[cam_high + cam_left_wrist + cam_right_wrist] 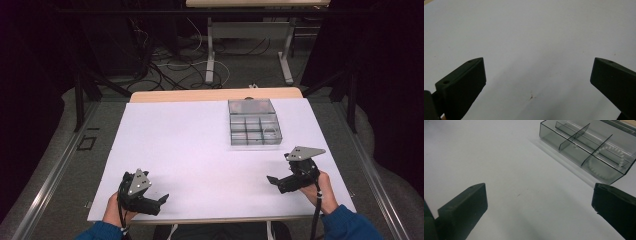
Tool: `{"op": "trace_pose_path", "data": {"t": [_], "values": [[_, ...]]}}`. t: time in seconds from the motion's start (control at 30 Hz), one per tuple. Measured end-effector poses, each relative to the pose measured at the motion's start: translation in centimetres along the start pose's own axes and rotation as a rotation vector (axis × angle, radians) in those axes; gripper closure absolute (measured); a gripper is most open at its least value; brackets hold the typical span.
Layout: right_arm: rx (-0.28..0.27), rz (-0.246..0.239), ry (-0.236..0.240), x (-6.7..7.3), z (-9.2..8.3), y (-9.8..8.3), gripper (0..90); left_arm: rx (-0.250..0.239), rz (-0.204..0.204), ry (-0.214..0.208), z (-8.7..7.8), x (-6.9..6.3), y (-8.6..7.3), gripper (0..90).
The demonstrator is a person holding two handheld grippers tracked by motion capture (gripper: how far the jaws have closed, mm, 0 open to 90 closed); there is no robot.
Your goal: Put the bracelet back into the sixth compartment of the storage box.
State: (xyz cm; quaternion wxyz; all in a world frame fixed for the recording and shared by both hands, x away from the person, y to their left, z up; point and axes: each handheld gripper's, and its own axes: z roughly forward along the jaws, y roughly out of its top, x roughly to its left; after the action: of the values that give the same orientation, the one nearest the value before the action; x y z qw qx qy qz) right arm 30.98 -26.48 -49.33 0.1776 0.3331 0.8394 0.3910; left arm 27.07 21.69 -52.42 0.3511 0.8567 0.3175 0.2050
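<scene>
A smoky clear compartment box (pixel 254 123) sits on the white table top (pixel 200 145), right of centre and toward the far side. In the right gripper view the box (pixel 574 145) lies ahead to the upper right, and a white bead bracelet (pixel 606 162) rests in its near corner compartment. My left gripper (pixel 162 200) is held low at the near left edge, open, with only bare table between its jaws (pixel 537 72). My right gripper (pixel 272 180) hovers at the near right, open and holding nothing (pixel 539 195), a short way in front of the box.
The white sheet covers a wooden table whose far edge (pixel 215 94) shows bare. Beyond it stand another table's legs (pixel 210 55) and loose cables (pixel 165 67) on the floor. A small dark mark (pixel 531 97) is on the sheet.
</scene>
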Motion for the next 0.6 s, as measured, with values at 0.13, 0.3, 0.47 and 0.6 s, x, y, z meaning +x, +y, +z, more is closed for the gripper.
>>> {"op": "trace_pose_path", "data": {"t": [0.13,0.3,0.47,0.6], "values": [[-0.011,-0.009,0.008,0.6,-0.6,-0.6,0.0,-0.001,0.002,-0.001,0.0,0.0,0.0,0.0],[0.005,-0.014,0.014,0.9,-0.9,-1.2,0.0,0.004,0.009,-0.001,0.0,0.0,0.0,0.0],[0.021,-0.016,0.019,1.1,-1.2,-1.8,0.0,0.004,0.008,-0.002,0.0,0.0,0.0,0.0],[0.024,-0.015,0.011,1.3,-1.5,-2.3,0.0,0.004,0.008,-0.003,0.1,0.0,0.0,0.0]]}}
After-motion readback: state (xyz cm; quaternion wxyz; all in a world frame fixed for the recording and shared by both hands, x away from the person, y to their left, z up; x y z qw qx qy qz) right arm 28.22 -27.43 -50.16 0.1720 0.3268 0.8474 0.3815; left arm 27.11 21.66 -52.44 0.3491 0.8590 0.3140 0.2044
